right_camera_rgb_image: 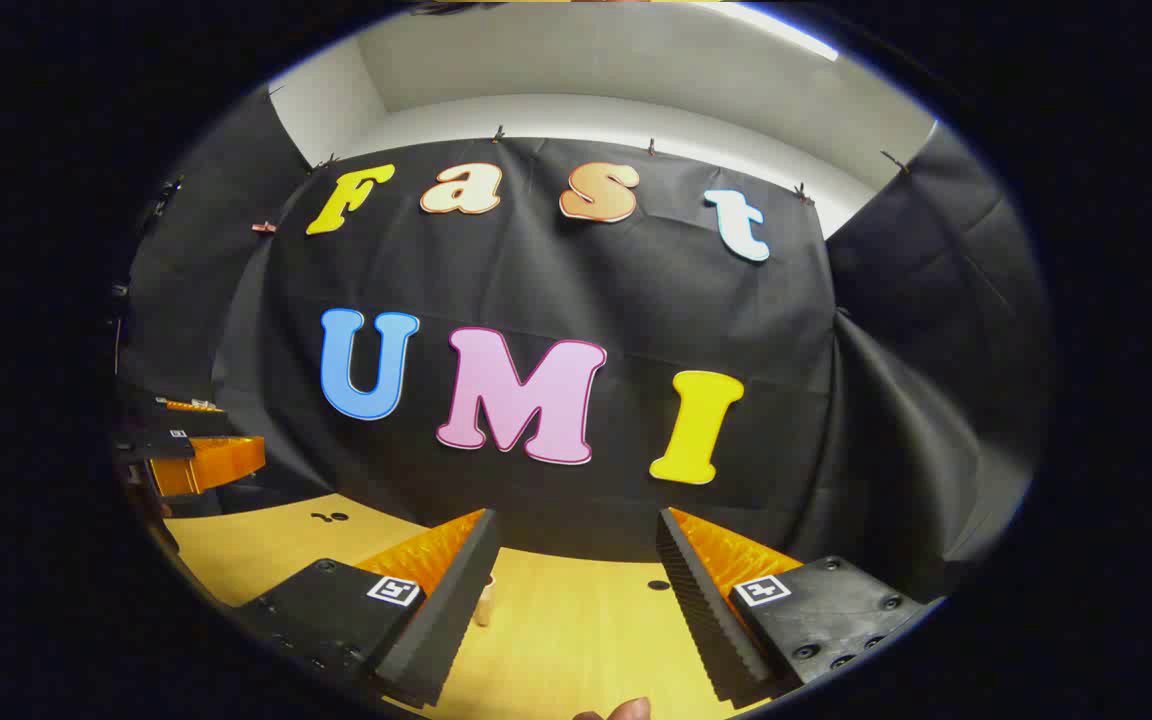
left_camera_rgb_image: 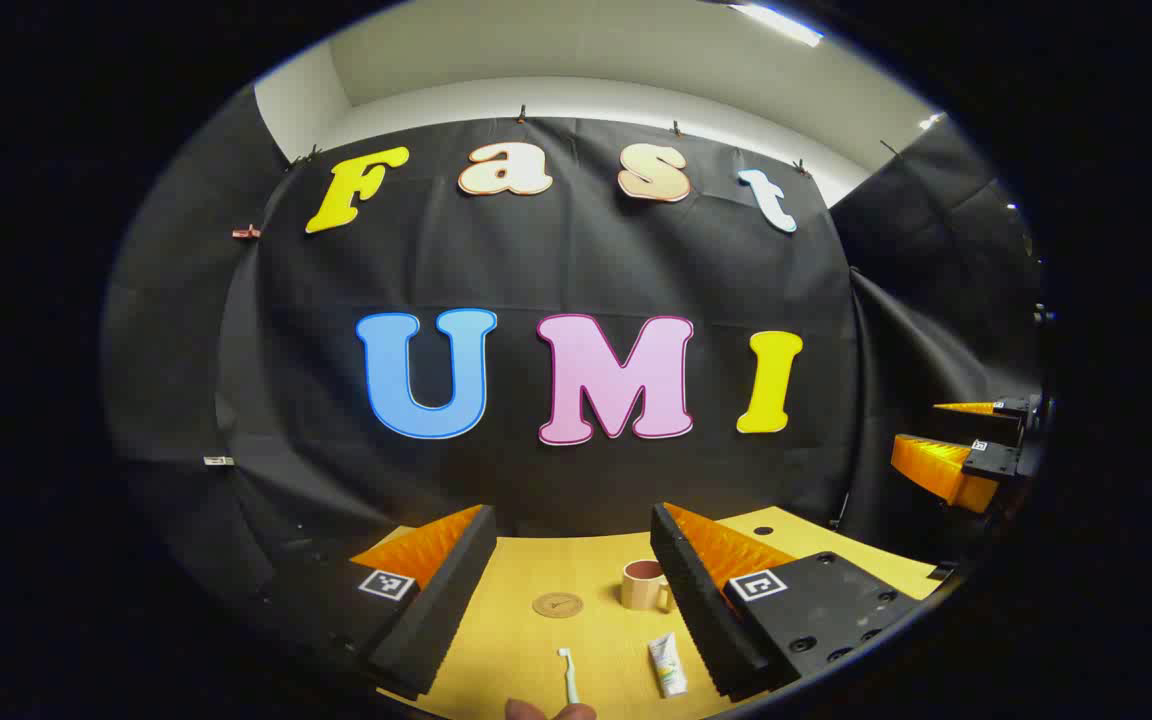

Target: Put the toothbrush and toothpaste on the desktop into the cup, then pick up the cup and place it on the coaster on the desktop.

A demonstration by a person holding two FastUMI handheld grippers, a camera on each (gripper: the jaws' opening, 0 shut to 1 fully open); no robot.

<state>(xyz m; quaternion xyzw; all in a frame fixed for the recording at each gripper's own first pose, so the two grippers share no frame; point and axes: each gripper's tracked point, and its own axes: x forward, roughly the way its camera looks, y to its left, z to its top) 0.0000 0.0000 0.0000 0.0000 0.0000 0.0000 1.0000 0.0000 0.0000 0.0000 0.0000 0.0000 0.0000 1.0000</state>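
In the left gripper view, a tan cup (left_camera_rgb_image: 644, 585) stands upright on the wooden desktop (left_camera_rgb_image: 516, 650), close to my left gripper's right finger. A round brown coaster (left_camera_rgb_image: 557, 604) lies just left of the cup. Nearer the camera lie a white toothbrush (left_camera_rgb_image: 568, 675) and a small white toothpaste tube (left_camera_rgb_image: 668, 665), side by side. My left gripper (left_camera_rgb_image: 570, 514) hangs open above them, holding nothing. My right gripper (right_camera_rgb_image: 576, 520) is open too and holds nothing. In its view a sliver of the cup (right_camera_rgb_image: 483, 605) peeks out beside its left finger.
The other gripper (left_camera_rgb_image: 956, 450) hovers at the far right of the left gripper view, and the left one (right_camera_rgb_image: 196, 450) sits at the far left of the right gripper view. Small dark holes (right_camera_rgb_image: 658, 584) dot the desktop. The black cloth wall stands behind the desk.
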